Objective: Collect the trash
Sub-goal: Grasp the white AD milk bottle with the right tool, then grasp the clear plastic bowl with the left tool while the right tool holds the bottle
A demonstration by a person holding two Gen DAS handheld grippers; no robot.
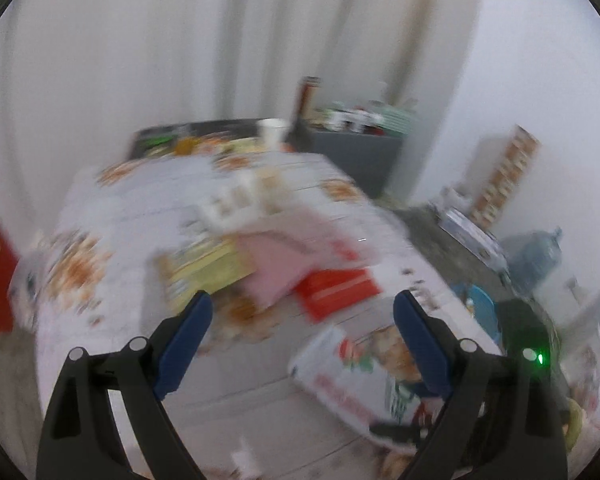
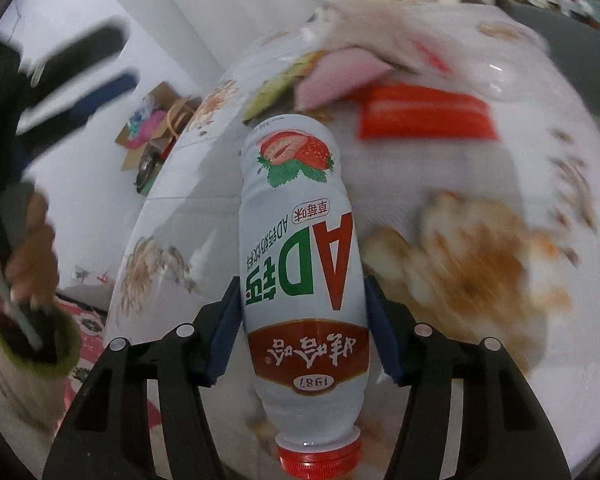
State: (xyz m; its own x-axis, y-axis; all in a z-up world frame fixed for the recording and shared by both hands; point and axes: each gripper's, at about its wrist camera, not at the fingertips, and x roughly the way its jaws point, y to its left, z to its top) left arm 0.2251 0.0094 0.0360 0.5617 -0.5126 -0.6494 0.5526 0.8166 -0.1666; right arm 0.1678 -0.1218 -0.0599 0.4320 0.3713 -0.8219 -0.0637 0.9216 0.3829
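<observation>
A white strawberry-drink bottle (image 2: 300,248) with a red cap lies lengthwise between the blue pads of my right gripper (image 2: 300,292), which is shut on it above the flowered tablecloth (image 2: 460,184). That bottle (image 1: 352,376) also shows blurred at the lower right of the left wrist view. My left gripper (image 1: 303,300) stands open and holds nothing, hovering over the table in front of a pink wrapper (image 1: 276,264), a red packet (image 1: 340,288) and a yellow-green packet (image 1: 208,268). In the right wrist view the left gripper (image 2: 112,64) is a blur at the upper left, held by a hand (image 2: 28,240).
A paper cup (image 1: 274,132) stands at the table's far edge. Behind it is a grey cabinet (image 1: 356,152) with clutter on top. A blue water jug (image 1: 536,256) sits on the floor to the right, and an open cardboard box (image 2: 156,128) with items lies beside the table.
</observation>
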